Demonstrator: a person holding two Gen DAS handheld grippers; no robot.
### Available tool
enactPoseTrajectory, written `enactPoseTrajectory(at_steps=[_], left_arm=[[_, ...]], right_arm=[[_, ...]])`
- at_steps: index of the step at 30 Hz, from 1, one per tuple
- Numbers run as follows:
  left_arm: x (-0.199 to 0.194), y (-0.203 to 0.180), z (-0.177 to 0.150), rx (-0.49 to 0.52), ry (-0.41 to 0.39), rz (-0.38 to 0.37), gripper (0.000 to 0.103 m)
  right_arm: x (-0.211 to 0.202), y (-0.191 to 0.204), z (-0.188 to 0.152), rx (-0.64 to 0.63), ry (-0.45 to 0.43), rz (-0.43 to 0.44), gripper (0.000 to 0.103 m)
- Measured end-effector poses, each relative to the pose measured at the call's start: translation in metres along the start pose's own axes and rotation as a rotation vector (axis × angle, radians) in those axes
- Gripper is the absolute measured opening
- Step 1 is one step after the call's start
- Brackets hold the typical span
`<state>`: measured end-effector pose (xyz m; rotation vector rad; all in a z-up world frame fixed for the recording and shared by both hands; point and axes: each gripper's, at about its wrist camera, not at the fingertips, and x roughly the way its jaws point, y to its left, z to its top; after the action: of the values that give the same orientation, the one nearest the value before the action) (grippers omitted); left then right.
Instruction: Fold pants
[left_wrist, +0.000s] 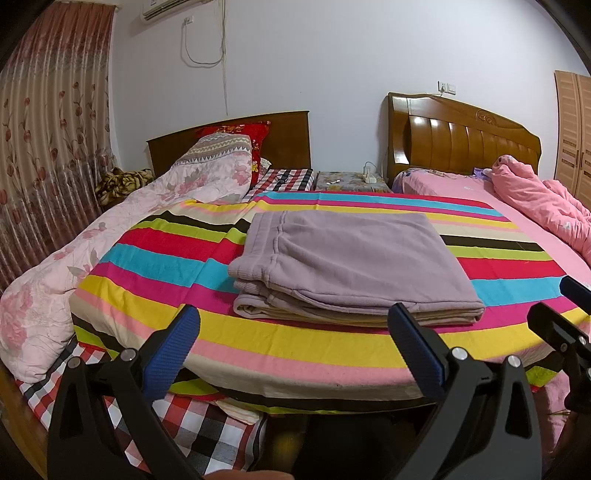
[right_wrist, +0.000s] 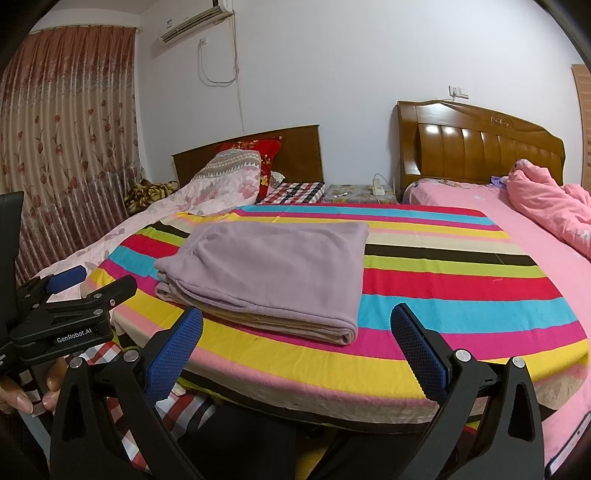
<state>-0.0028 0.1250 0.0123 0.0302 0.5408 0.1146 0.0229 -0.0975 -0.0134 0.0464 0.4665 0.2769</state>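
Note:
The purple pants (left_wrist: 343, 258) lie folded into a flat rectangular stack on the striped multicoloured sheet (left_wrist: 155, 258), with a beige lining showing at the near edge. They also show in the right wrist view (right_wrist: 273, 273). My left gripper (left_wrist: 295, 325) is open and empty, held just short of the stack's near edge. My right gripper (right_wrist: 299, 328) is open and empty, near the stack's near right corner. The right gripper's fingers (left_wrist: 554, 325) show at the right edge of the left view. The left gripper (right_wrist: 74, 284) shows at the left of the right view.
A floral quilt (left_wrist: 74, 266) lies on the left bed and a pink quilt (left_wrist: 535, 199) on the right bed. Two wooden headboards (left_wrist: 465, 136) stand at the wall with a small nightstand (left_wrist: 351, 181) between. A curtain (left_wrist: 48, 140) hangs at left.

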Motion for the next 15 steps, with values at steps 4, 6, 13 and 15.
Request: enactPoseTrajectory(at_steps=[4,6,13,15], left_arm=[[-0.0001,0.0007,-0.0005,0.000,0.000,0.000,0.101],[-0.0001,0.0003,-0.0001,0.001,-0.001,0.001,0.101],[0.0001,0.0026,-0.0008,0.003,-0.003,0.003,0.101],[0.0002,0.0043,-0.0014,0.004,-0.003,0.002,0.101]], right_arm=[[0.0002,-0.0004,-0.0027,0.000,0.003,0.002,0.099],[0.0007,-0.0005,-0.0020,0.000,0.004,0.002,0.099],[0.0001,-0.0003,-0.0029,0.000,0.004,0.003,0.099],[0.0001,-0.0003,-0.0017,0.000,0.004,0.002,0.099]])
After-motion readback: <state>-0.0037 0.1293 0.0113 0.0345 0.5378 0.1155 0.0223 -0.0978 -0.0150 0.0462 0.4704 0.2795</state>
